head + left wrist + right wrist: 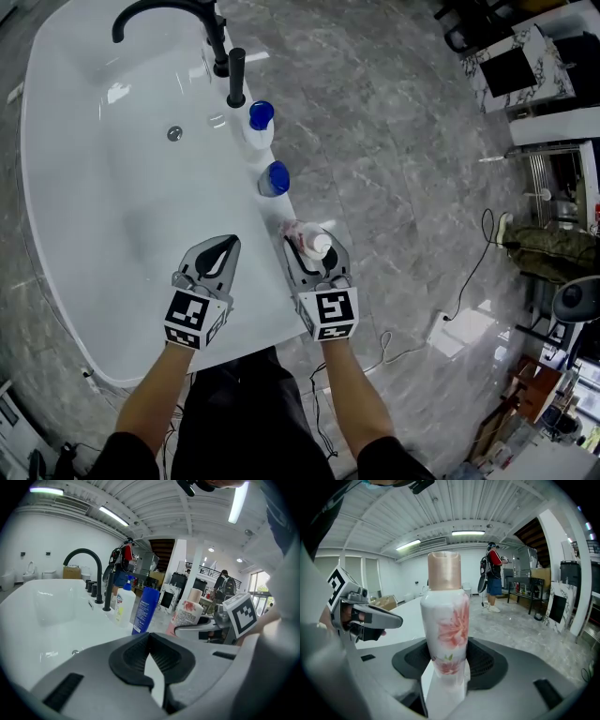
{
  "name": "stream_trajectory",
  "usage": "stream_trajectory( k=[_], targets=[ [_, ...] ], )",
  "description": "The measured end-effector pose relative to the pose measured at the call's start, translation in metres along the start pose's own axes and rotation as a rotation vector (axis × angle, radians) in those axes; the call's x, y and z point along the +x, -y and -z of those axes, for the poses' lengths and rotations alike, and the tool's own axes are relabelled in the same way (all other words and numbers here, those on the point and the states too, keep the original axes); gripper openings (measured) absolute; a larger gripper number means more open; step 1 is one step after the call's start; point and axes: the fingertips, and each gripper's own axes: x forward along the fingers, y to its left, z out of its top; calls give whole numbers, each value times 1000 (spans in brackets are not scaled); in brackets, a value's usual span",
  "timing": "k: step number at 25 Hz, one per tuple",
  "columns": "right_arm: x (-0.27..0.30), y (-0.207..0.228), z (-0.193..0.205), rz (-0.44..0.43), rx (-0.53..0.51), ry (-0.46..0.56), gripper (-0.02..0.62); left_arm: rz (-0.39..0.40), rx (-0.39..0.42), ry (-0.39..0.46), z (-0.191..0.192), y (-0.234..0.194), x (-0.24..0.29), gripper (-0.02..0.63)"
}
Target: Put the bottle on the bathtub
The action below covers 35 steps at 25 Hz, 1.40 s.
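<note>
The right claw [315, 249] is pinching a small white bottle [305, 236] with a pink flower print and a tan cap, gripping it low on the body and keeping it upright. The bottle sits at the right edge of the bathtub [255, 305], over the rim toward the near end. In the right gripper view, white rim shows directly under the bottle [445, 620], but I cannot tell whether its base is touching down. Farther along the same edge stand a blue bottle [274, 178] and a white bottle with a blue cap [261, 120], then the black faucet [217, 42] near the far end. The left claw [223, 246] hovers over the basin, pressed together and holding nothing. The bottle looks like stiff, smooth plastic, probably light and a little slippery. It is tall and narrow, so it is likely to tip on the glossy rim. A low grip on the body, as it is held here, seems the steadiest hold.
</note>
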Motion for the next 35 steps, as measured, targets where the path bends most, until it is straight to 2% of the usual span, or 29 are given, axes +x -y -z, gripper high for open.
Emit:
stream_trajectory(
  k=[6, 18, 26, 35],
  targets=[
    [-1, -5, 7, -22, -49, -13, 239, -7, -8, -8, 4, -2, 1, 8],
    [-17, -4, 11, -14, 35, -53, 239, -18, -9, -5, -9, 13, -22, 8],
    [-63, -2, -3, 24, 52, -40, 239, -18, 9, 3, -26, 38, -61, 8],
    [-132, -12, -33, 84, 93, 33, 237, -2, 29, 36, -52, 71, -110, 8]
  ],
)
